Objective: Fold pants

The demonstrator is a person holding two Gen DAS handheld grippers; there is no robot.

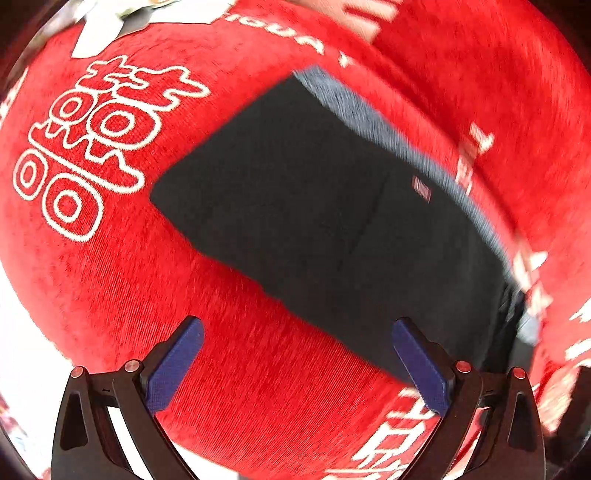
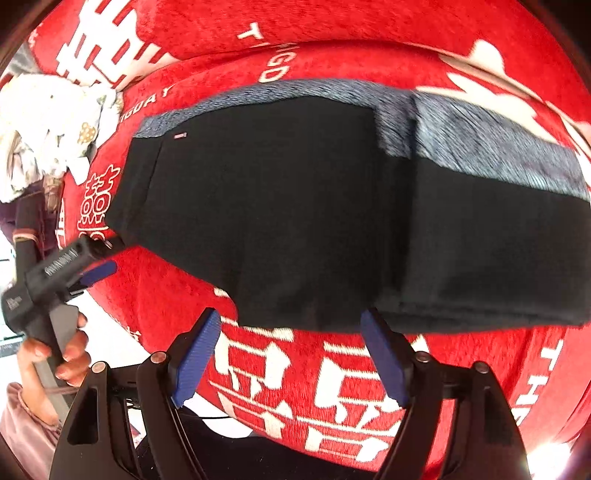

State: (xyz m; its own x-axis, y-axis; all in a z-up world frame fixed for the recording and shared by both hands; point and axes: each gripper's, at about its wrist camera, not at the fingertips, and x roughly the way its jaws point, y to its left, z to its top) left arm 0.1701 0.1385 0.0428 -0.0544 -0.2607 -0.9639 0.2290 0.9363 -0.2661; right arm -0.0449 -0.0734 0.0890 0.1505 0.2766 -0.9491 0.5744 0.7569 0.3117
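Note:
Black pants (image 1: 314, 206) with a grey-blue waistband lie folded flat on a red cloth with white characters (image 1: 229, 369). In the right wrist view the pants (image 2: 295, 206) fill the middle, with a folded layer on the right and the grey band along the top. My left gripper (image 1: 295, 332) is open and empty, just off the pants' near edge. It also shows in the right wrist view (image 2: 99, 258), held by a hand at the left. My right gripper (image 2: 290, 321) is open and empty at the pants' front edge.
A pale patterned cloth heap (image 2: 48, 140) lies at the far left beyond the red cloth, also in the left wrist view (image 1: 110, 22). A white surface (image 1: 22, 314) shows past the red cloth's left edge.

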